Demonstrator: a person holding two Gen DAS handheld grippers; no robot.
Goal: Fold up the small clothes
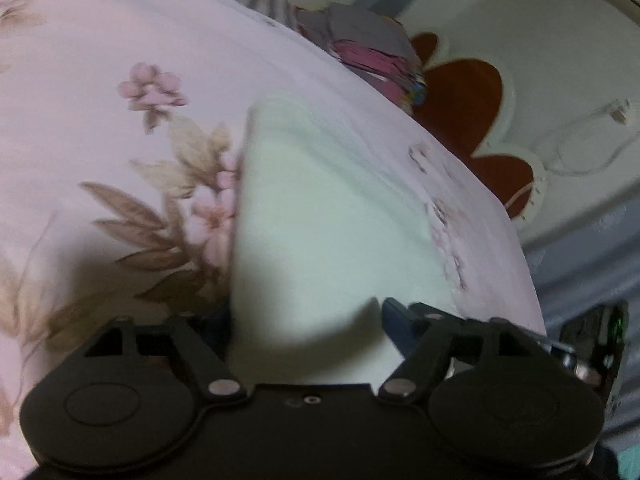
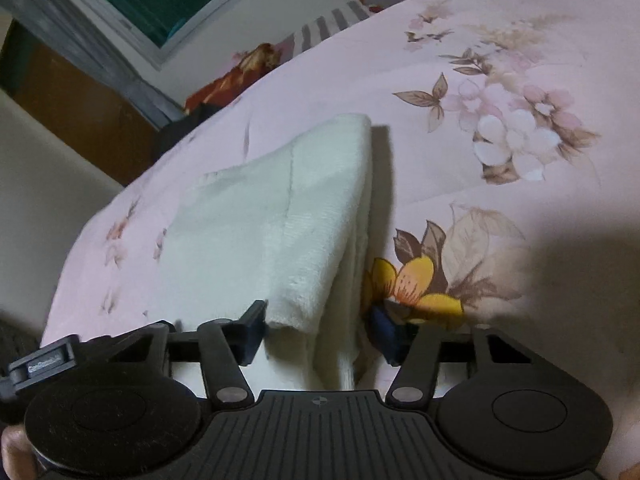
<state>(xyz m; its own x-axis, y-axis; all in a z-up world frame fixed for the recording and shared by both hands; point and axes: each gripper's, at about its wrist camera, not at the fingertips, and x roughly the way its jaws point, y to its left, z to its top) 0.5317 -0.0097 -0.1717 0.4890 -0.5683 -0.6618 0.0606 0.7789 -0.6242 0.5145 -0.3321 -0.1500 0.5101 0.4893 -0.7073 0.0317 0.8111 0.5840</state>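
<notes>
The right gripper is sitting low at the near edge of the pink flowered bedspread, its dark-blue fingers straddling the near end of the pale, cream-white, ribbed knit cloth, spread apart and not visibly pressing it. The left gripper is likewise standing wide open over its side of the cloth. The risk, as I judge it, is that the right jaws are catching only the top layer of the rolled, doubled edge, so the lower layers would be slipping out and the fold unravelling; pinching the bedspread along with it is also possible. The cloth is looking soft and thick, already folded over, lying from the near edge towards the bed's far edge.
</notes>
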